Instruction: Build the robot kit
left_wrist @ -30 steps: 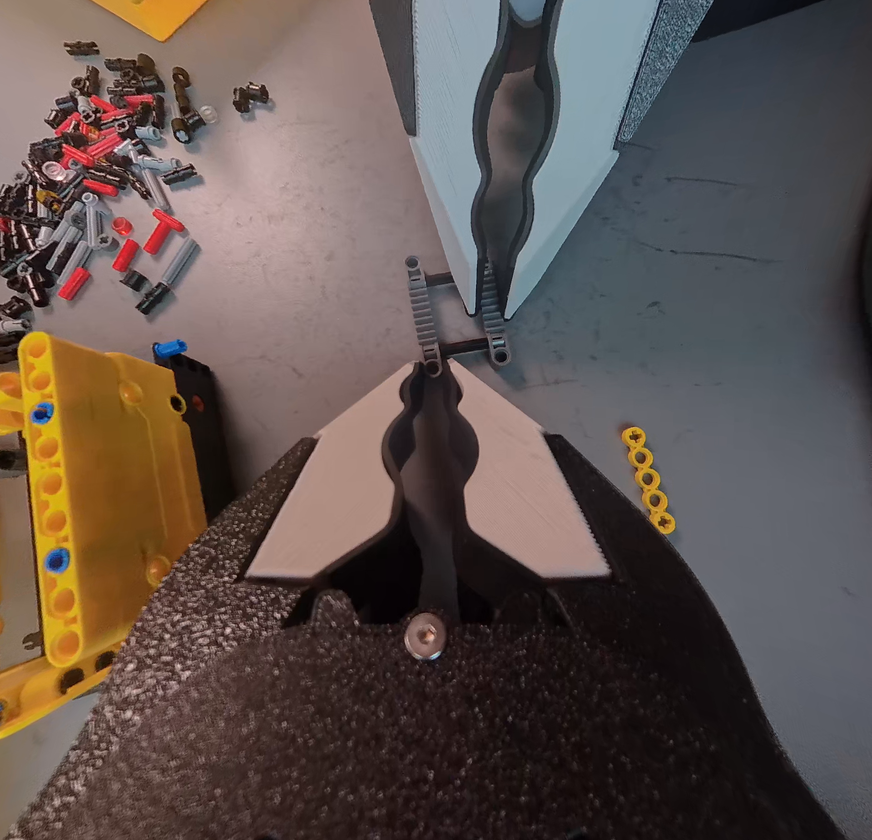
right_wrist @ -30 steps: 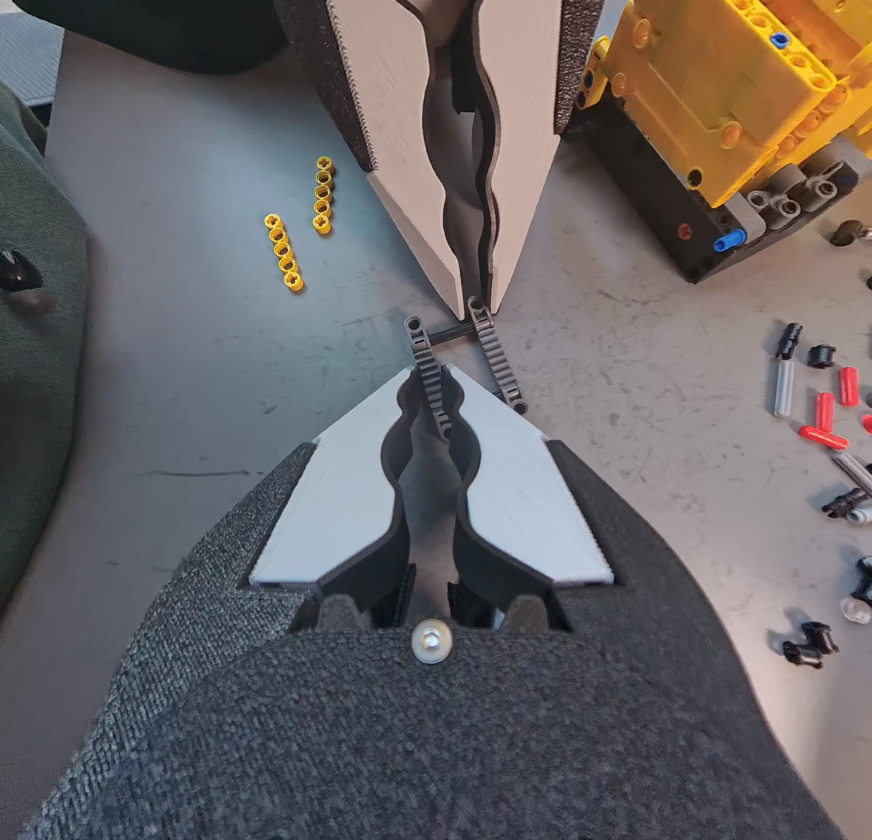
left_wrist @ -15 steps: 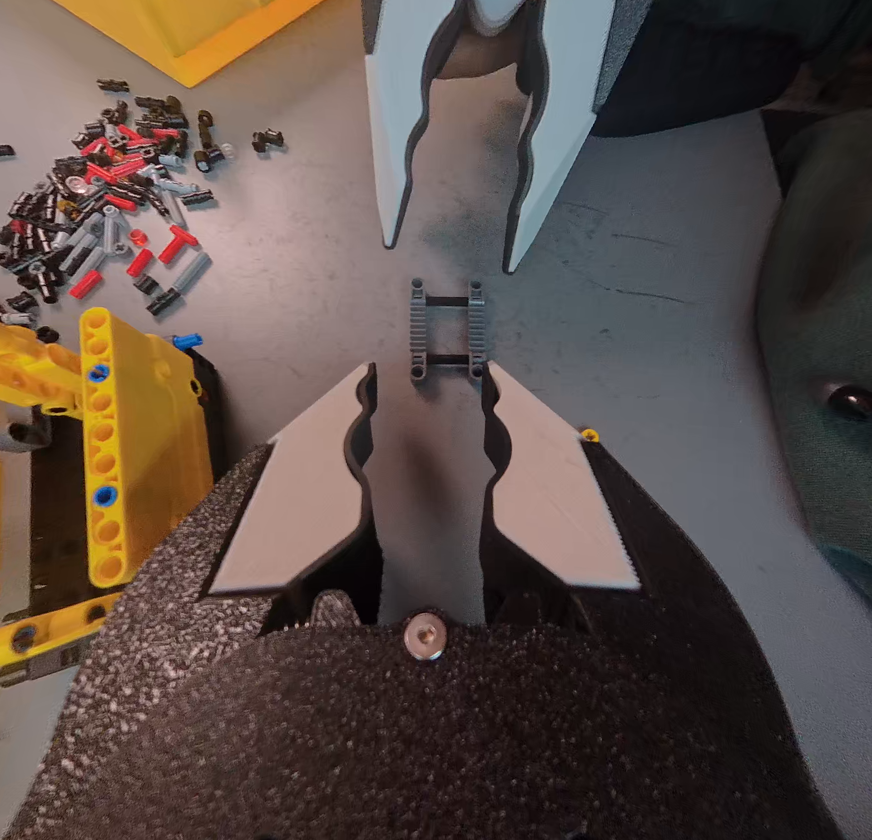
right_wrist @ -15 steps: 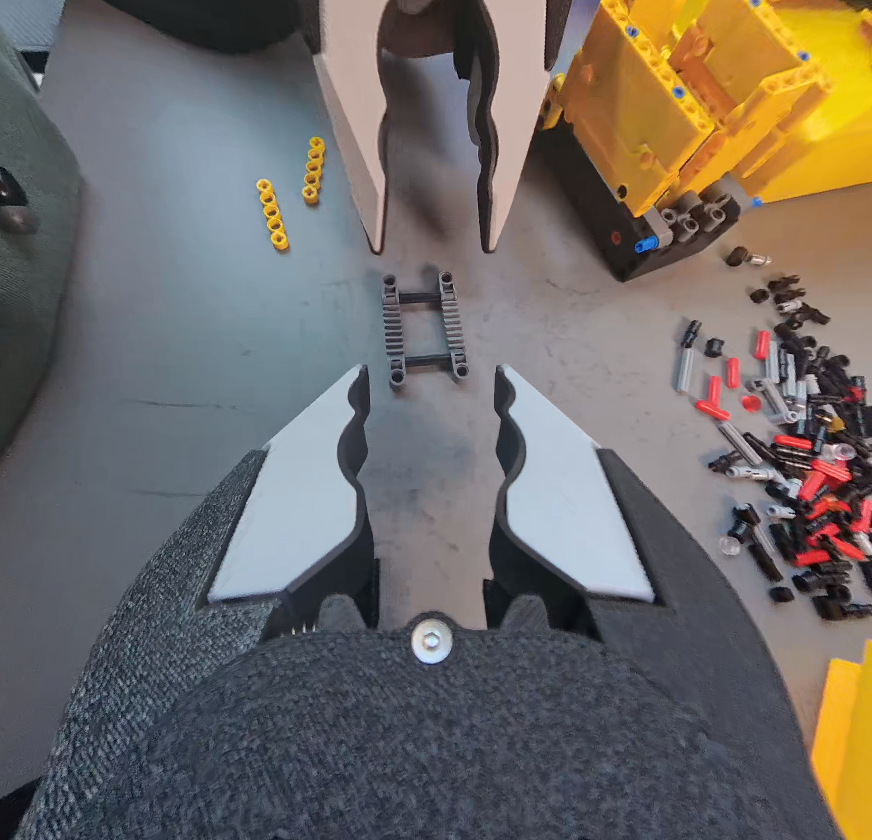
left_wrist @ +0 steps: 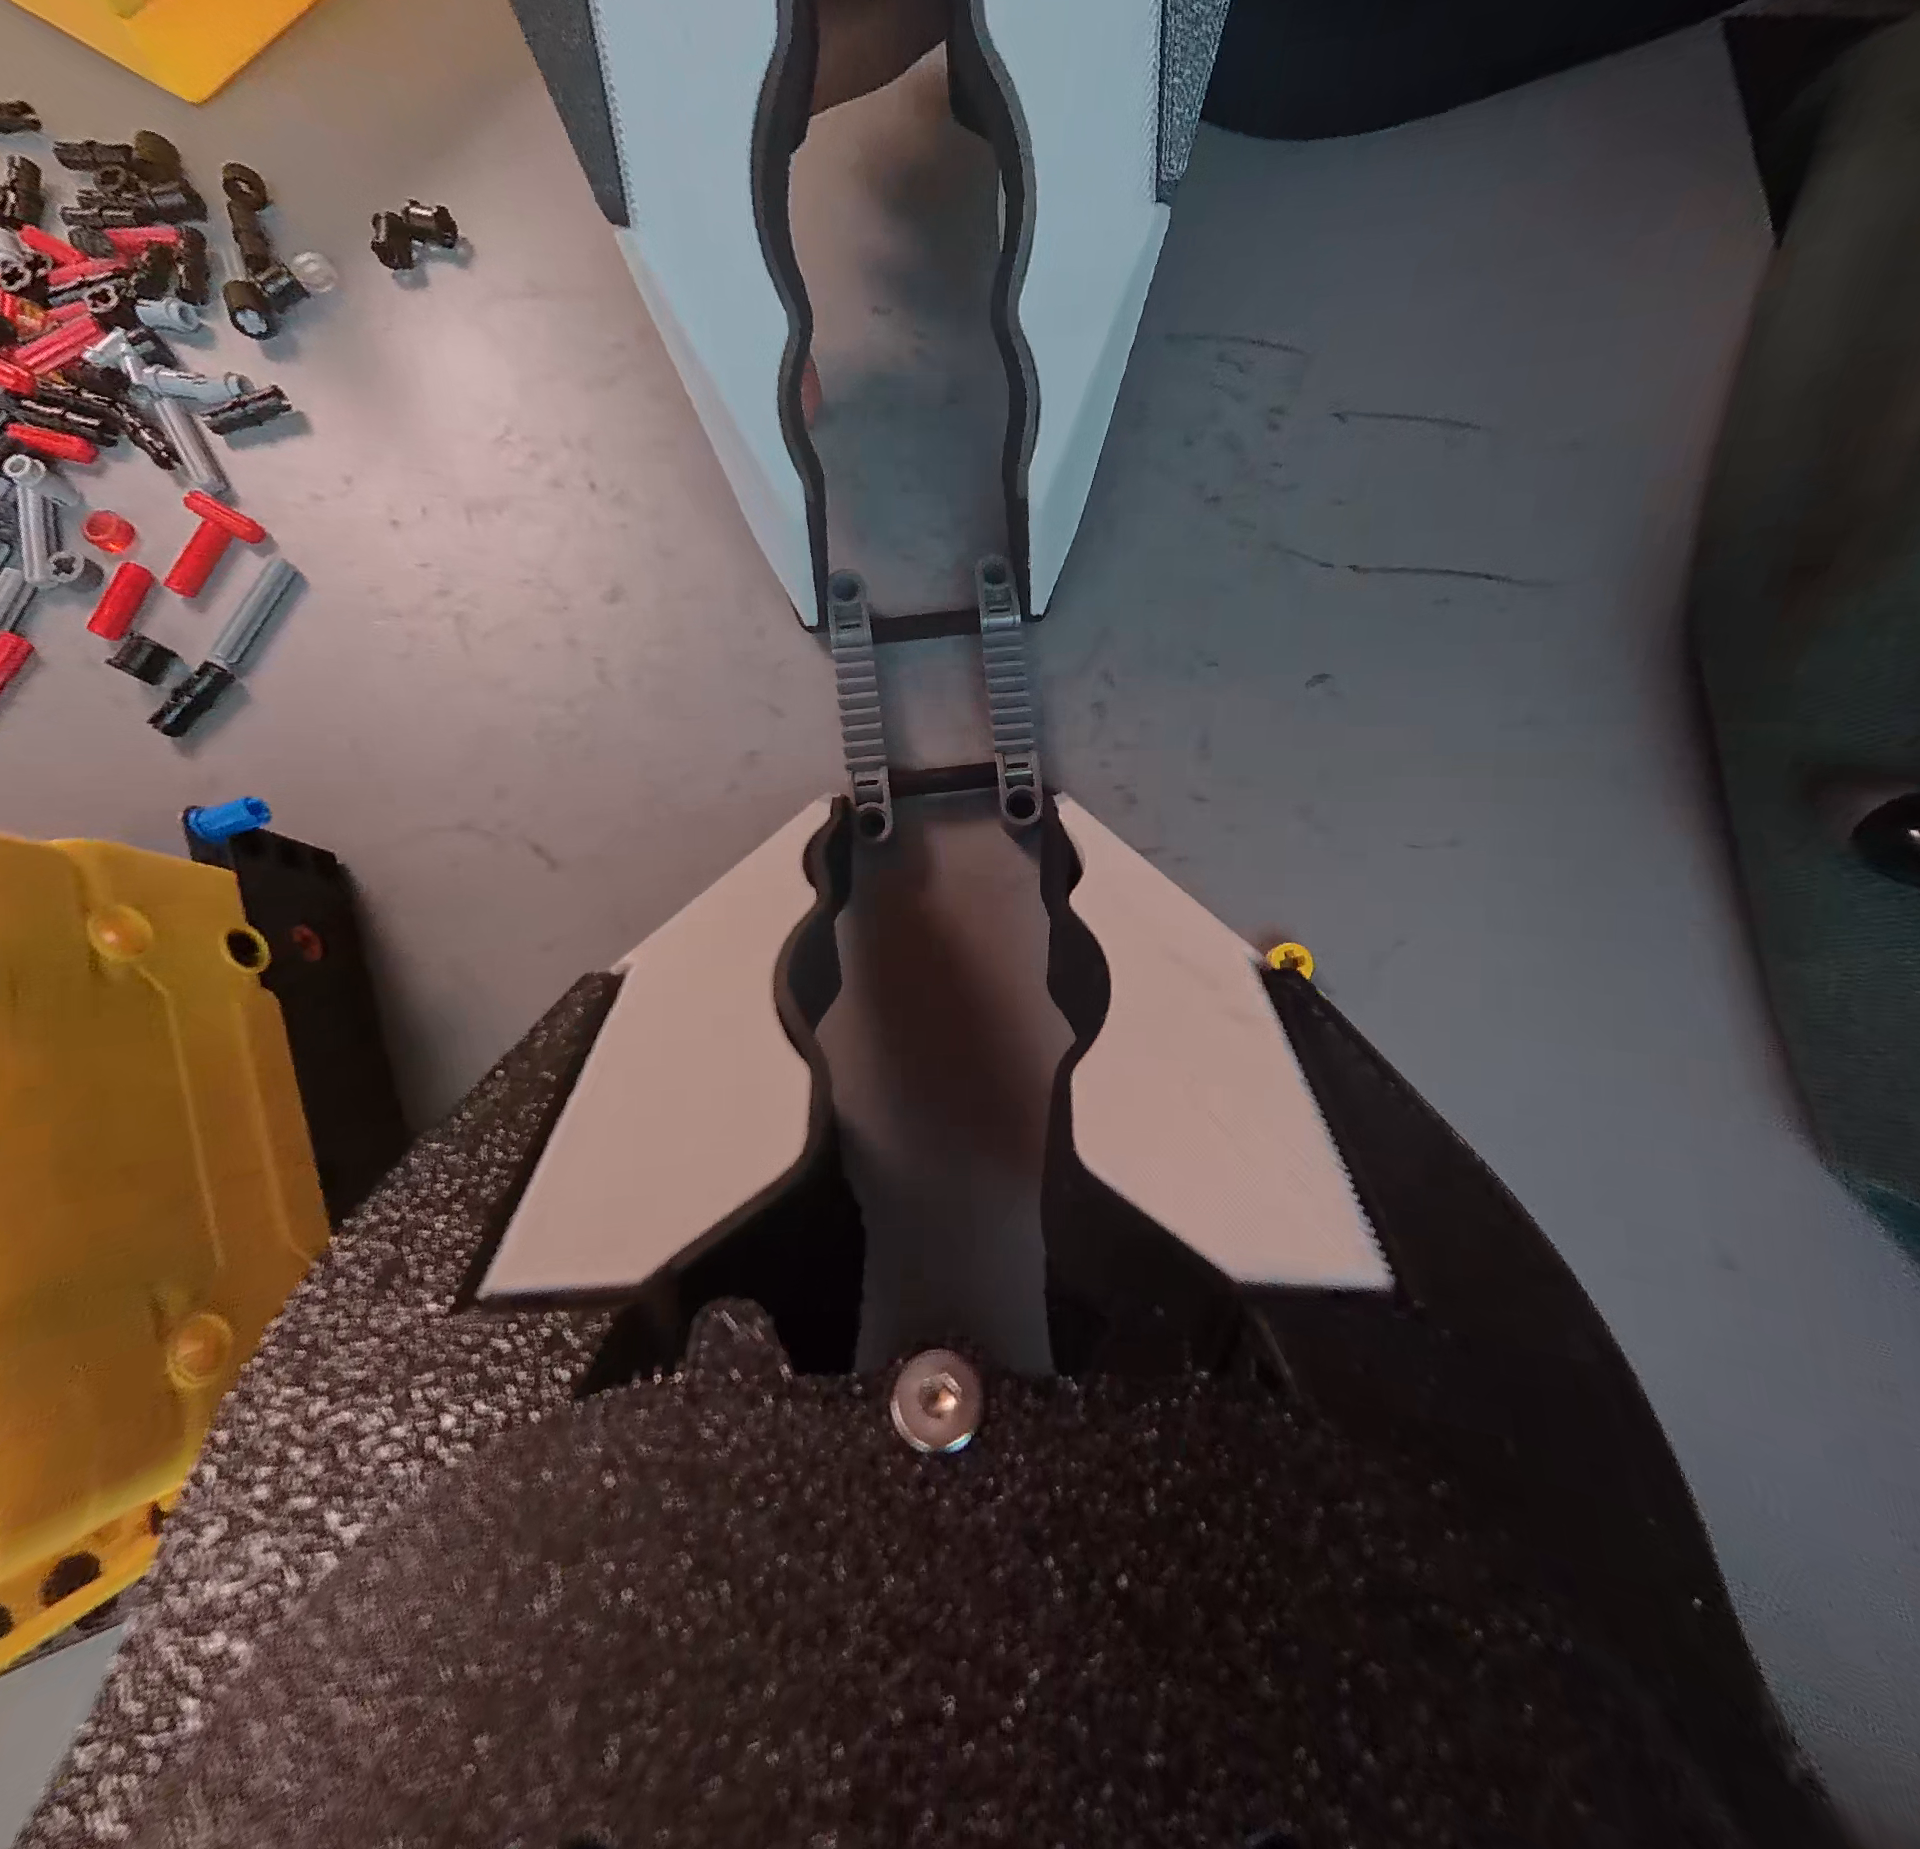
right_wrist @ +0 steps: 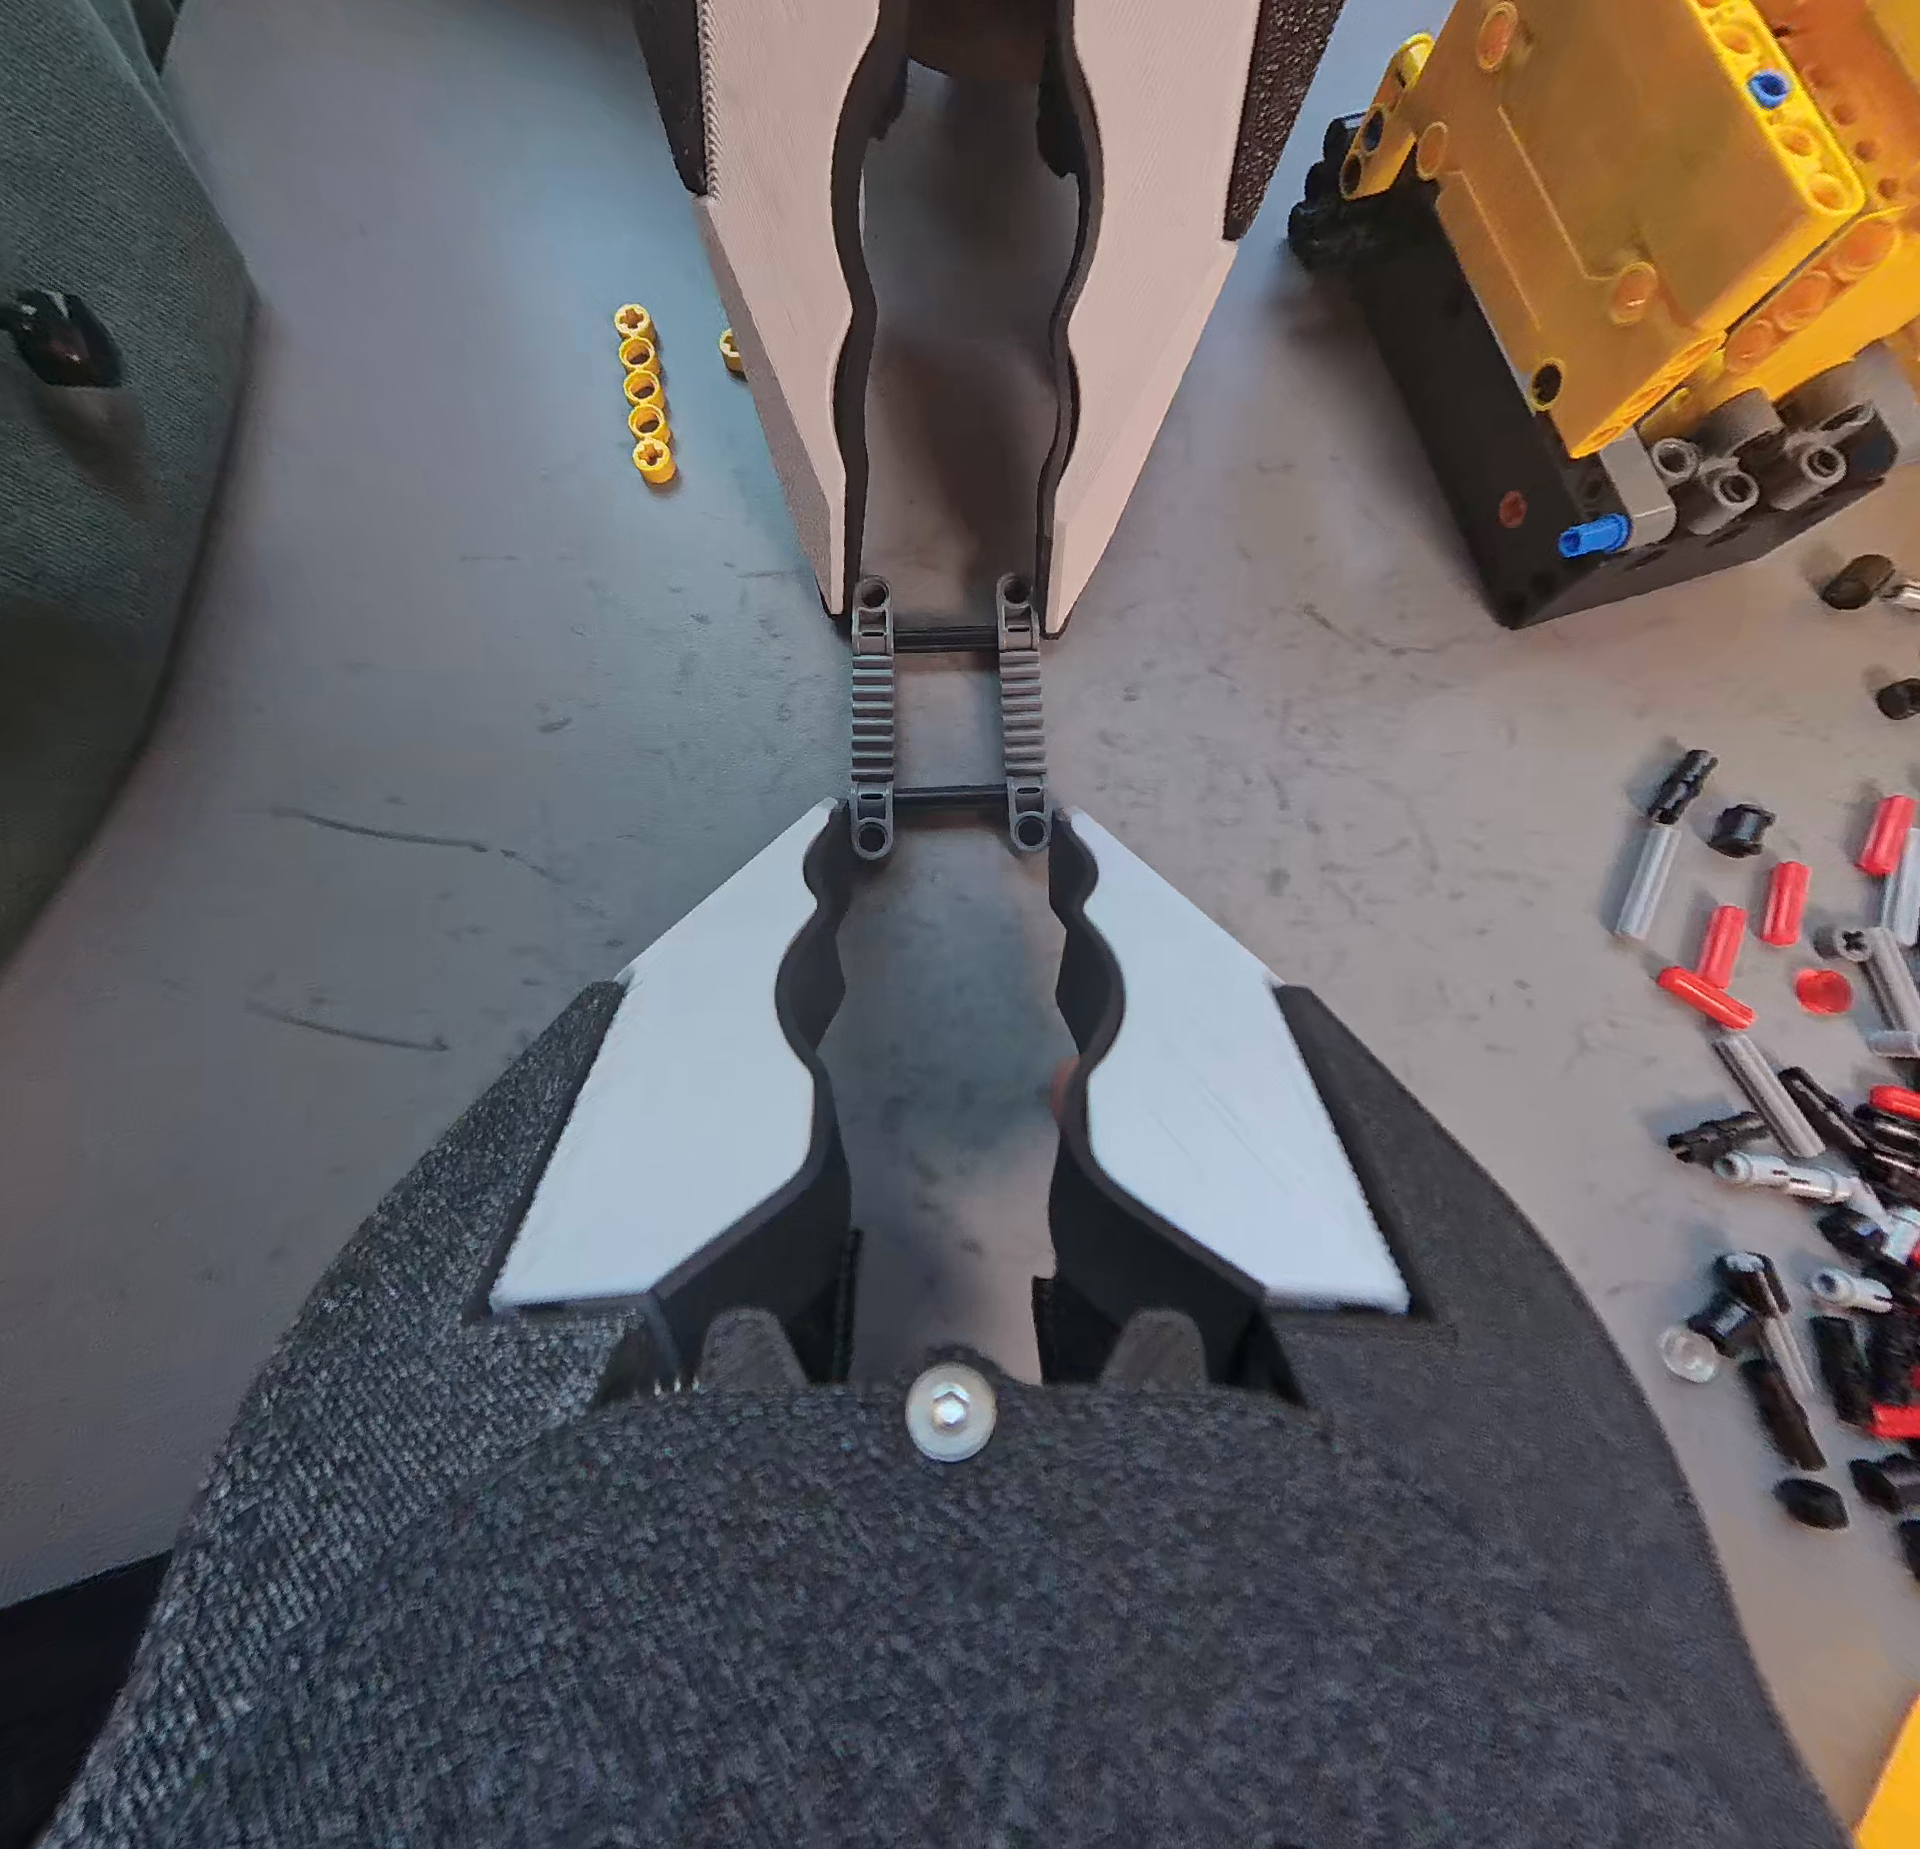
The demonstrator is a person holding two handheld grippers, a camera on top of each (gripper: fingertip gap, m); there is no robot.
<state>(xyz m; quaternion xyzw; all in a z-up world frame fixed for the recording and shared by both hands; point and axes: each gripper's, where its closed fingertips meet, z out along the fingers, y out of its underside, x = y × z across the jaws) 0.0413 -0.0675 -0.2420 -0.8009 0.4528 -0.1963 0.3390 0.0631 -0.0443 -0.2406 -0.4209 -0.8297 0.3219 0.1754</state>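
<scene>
A small grey frame [left_wrist: 860,698], two ribbed grey pieces joined by two thin black axles, lies flat on the grey tabletop [left_wrist: 1351,760]. My left gripper [left_wrist: 943,812] has its fingertips against the outer sides of the frame's near end. My right gripper [left_wrist: 928,615] faces it and clamps the far end the same way. In the right wrist view, my right gripper [right_wrist: 948,817] holds the near end of the frame [right_wrist: 873,719] and my left gripper [right_wrist: 945,615] holds the far end. Both jaws stand about one frame width apart.
A yellow and black brick model [left_wrist: 125,1124] [right_wrist: 1621,189] stands close beside the left gripper. A pile of small red, black and grey pins [left_wrist: 104,345] [right_wrist: 1818,1124] lies beyond it. A yellow holed beam [right_wrist: 644,391] lies on the other side. Dark green fabric [right_wrist: 83,449] borders the table. My right fingertips sit around 4 cm from my left ones.
One second ago each gripper pinched one ribbed piece. Both then opened and drew back, leaving the frame on the table. Now both have moved in and closed on its ends.
</scene>
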